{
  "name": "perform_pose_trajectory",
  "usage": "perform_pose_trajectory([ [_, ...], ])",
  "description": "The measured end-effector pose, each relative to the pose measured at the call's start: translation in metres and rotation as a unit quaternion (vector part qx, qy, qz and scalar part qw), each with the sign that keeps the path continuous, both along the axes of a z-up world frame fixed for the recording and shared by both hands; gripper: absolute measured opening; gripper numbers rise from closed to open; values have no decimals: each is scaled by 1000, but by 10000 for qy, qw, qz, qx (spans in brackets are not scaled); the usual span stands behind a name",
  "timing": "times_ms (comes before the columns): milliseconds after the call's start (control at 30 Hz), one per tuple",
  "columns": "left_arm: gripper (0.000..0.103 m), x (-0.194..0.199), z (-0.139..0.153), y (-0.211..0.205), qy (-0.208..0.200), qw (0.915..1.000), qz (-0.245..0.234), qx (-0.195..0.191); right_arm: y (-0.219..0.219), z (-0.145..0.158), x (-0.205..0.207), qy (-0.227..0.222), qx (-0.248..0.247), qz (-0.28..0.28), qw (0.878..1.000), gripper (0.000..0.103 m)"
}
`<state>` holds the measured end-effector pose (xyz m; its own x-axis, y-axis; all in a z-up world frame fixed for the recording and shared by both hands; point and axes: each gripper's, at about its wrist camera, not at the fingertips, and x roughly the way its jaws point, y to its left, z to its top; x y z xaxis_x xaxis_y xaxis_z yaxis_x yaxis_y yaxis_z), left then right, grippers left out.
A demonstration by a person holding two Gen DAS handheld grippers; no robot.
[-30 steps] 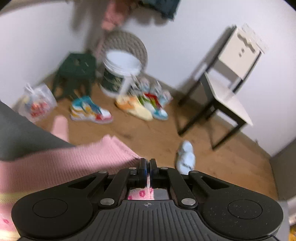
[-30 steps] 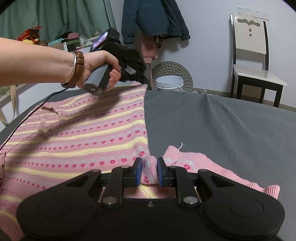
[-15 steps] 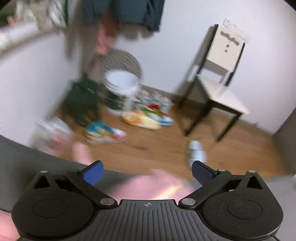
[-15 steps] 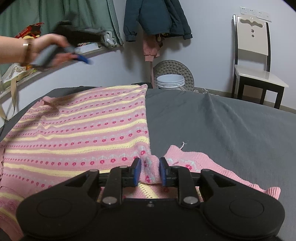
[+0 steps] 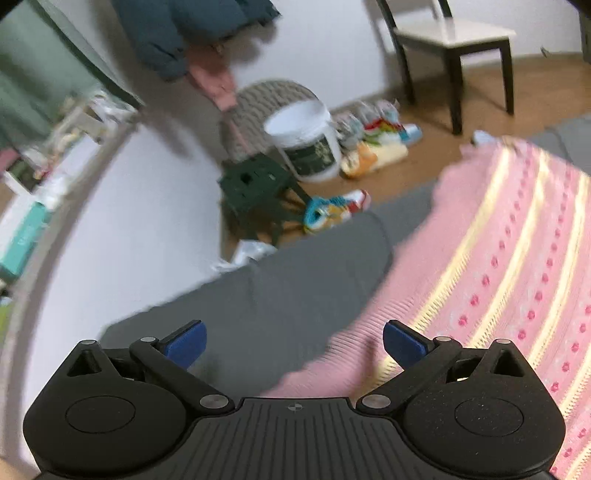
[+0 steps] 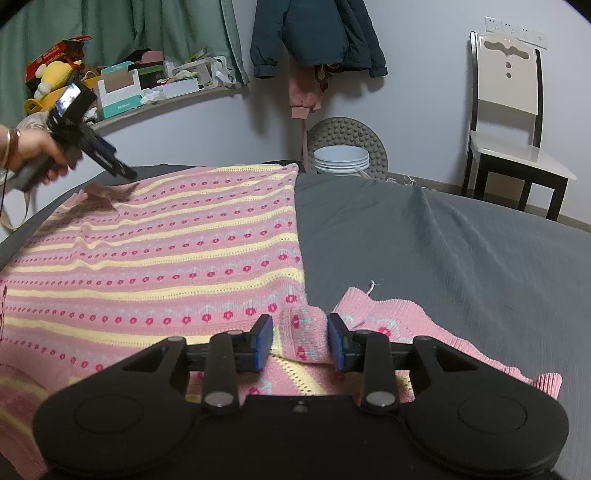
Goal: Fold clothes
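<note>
**Pink sweater spread on grey bed, both grippers near its edges**

A pink knit sweater (image 6: 166, 254) with yellow stripes and red dots lies flat across the left part of a grey bed (image 6: 443, 240), one sleeve (image 6: 424, 332) trailing to the right. The right gripper (image 6: 300, 341) sits low at the near hem; its blue fingers (image 6: 264, 341) are partly parted, a bunched fold of the knit standing between them, the right one touching it, a small gap on the left. The left gripper (image 5: 293, 341), gripped by a hand (image 6: 35, 153) wearing bangles, hovers above the sweater's far left corner, fingers (image 5: 184, 341) spread wide and empty. Beyond the bed stand a white chair (image 6: 513, 122), a white bucket (image 6: 341, 158) and a hanging dark jacket (image 6: 314, 33).
</note>
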<state>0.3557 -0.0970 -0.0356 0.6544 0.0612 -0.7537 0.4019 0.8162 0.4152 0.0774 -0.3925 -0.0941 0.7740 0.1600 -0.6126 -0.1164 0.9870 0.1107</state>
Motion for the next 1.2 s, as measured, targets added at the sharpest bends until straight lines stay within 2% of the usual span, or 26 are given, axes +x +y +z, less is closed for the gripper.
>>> perform_pose_trajectory([
  [67,101,7,-14,-4,115,9997,177,-157,0,0,0,-12,-20,14,10000,33],
  [100,96,6,-20,-5,127,9996,147,-219,0,0,0,-14,-35,27,10000,33],
  [167,69,-2,-32,-7,146,9994,-120,-297,0,0,0,-20,-70,51,10000,33],
  [200,63,-10,-36,-8,20,9991,-303,-305,0,0,0,-21,-73,54,10000,34],
  [267,33,-21,-41,-9,-112,9975,-545,-430,0,0,0,-25,-65,55,10000,35],
  [333,26,-24,-42,-8,-115,9965,-546,-620,0,-1,0,-35,-49,71,10000,39],
  [400,15,-27,-43,-11,-213,9962,-649,-538,2,-1,0,-50,-60,115,9999,43],
  [433,8,-30,-43,-13,-330,9959,-748,-380,3,-1,0,-56,-82,138,9999,45],
  [533,6,-39,-41,-19,-964,9913,-892,-18,3,-1,-1,-59,-110,168,9998,45],
  [600,6,-48,-32,-28,-1833,9786,-900,268,1,-1,-1,-48,-51,155,9999,45],
  [633,7,-49,-30,-34,-2099,9727,-905,389,1,-1,-1,-45,-40,154,9999,45],
  [700,7,-43,-39,-48,-2213,9663,-982,879,2,-1,-2,-43,-43,161,9999,45],
  [733,8,-37,-45,-54,-2166,9645,-994,1141,2,-1,-2,-44,-56,170,9998,45],
  [767,11,-28,-53,-57,-1856,9699,-888,1305,2,-1,-2,-46,-57,178,9998,45],
  [800,14,-18,-53,-55,-1535,9797,-652,1114,1,-1,-2,-45,-44,182,9998,45],
  [833,22,-8,-53,-53,-1212,9875,-414,920,0,-1,-2,-43,-28,184,9998,45],
  [867,33,0,-51,-48,-971,9932,-132,636,0,-1,-2,-40,-14,186,9998,45],
  [900,41,6,-40,-34,-984,9947,280,104,-1,-1,-2,-39,-6,190,9998,45],
  [967,99,8,-20,2,-1140,9834,1058,-939,-1,-1,-2,-36,8,198,9998,45],
  [1000,103,8,-12,20,-1160,9759,1346,-1267,-2,-1,-2,-33,17,200,9998,45],
  [1033,103,7,-5,39,-1169,9689,1598,-1485,-2,-1,-2,-26,27,198,9998,45],
  [1067,103,6,-2,55,-1149,9657,1769,-1515,-2,0,-1,-18,36,194,9998,45],
  [1200,103,-9,-5,123,-928,9520,2696,-1115,-3,0,-1,-6,81,171,9998,46],
])
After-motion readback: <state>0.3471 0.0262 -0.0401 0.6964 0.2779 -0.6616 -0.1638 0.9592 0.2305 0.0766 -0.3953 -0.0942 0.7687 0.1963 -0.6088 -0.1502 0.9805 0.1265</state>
